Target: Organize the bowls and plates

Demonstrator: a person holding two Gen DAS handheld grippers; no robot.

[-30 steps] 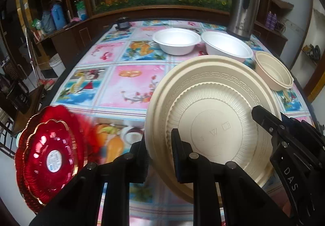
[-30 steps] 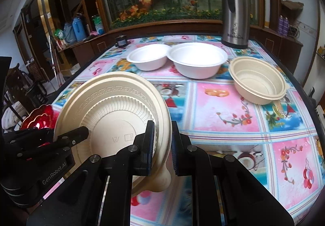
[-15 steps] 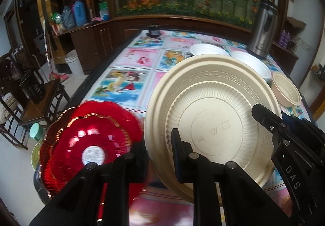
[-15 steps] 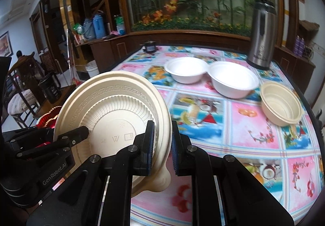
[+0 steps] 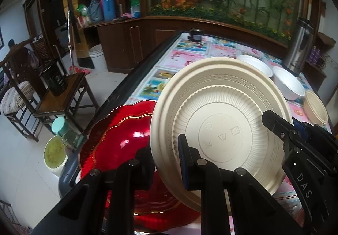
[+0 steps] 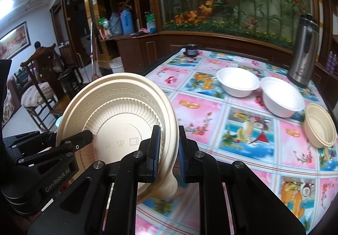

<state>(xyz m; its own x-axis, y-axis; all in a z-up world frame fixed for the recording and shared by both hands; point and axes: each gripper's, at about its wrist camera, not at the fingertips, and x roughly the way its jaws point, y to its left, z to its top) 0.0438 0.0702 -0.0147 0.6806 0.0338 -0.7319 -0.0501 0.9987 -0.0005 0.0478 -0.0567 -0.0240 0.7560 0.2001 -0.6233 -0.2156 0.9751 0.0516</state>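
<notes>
Since both the left gripper (image 5: 166,163) and right gripper (image 6: 168,150) are clamped on opposite rims of the cream plate (image 5: 219,127), I judge it light, thin, flexible; rim grips suit it near the table's (image 6: 243,129) left edge.

Left gripper (image 5: 164,163): pointing downward, jaws pinching the cream plate (image 5: 219,112) at its left edge.
Right gripper (image 6: 168,150): angling downward, jaws clamping the plate's opposite edge.
</notes>
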